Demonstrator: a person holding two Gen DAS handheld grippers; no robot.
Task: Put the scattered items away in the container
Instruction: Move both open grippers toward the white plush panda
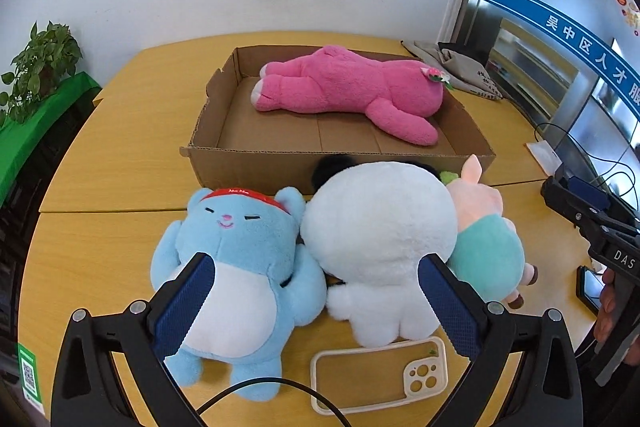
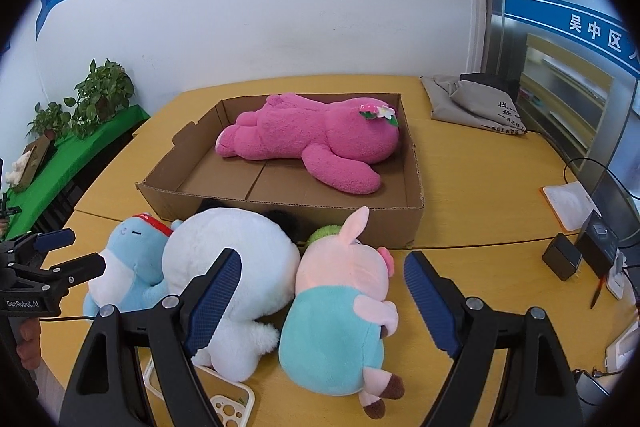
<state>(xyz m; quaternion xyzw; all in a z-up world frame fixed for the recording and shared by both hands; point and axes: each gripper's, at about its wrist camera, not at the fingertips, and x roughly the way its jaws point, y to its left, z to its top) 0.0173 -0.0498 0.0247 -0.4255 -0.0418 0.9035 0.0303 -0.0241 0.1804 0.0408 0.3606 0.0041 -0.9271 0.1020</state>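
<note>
A shallow cardboard box (image 1: pixel 256 167) (image 2: pixel 360 223) holds a pink plush bear (image 1: pixel 344 87) (image 2: pixel 312 143) lying on its side. In front of the box, three plush toys lie side by side on the table: a blue bear (image 1: pixel 240 247) (image 2: pixel 128 251), a white one (image 1: pixel 380 227) (image 2: pixel 256 251) and a pink pig in teal (image 1: pixel 488 239) (image 2: pixel 340 307). My left gripper (image 1: pixel 316 265) (image 2: pixel 84 249) hovers open over the blue and white toys. My right gripper (image 2: pixel 322 259) (image 1: pixel 560 193) stands open above the pig, pads clear of it.
A clear phone case (image 1: pixel 380 375) (image 2: pixel 232 403) lies near the table's front edge. A grey cloth bag (image 1: pixel 460 67) (image 2: pixel 472 99) sits at the back right. Chargers, cables and a black device (image 2: pixel 560 259) crowd the right side. Potted plants (image 2: pixel 100 95) stand on a green shelf at the left.
</note>
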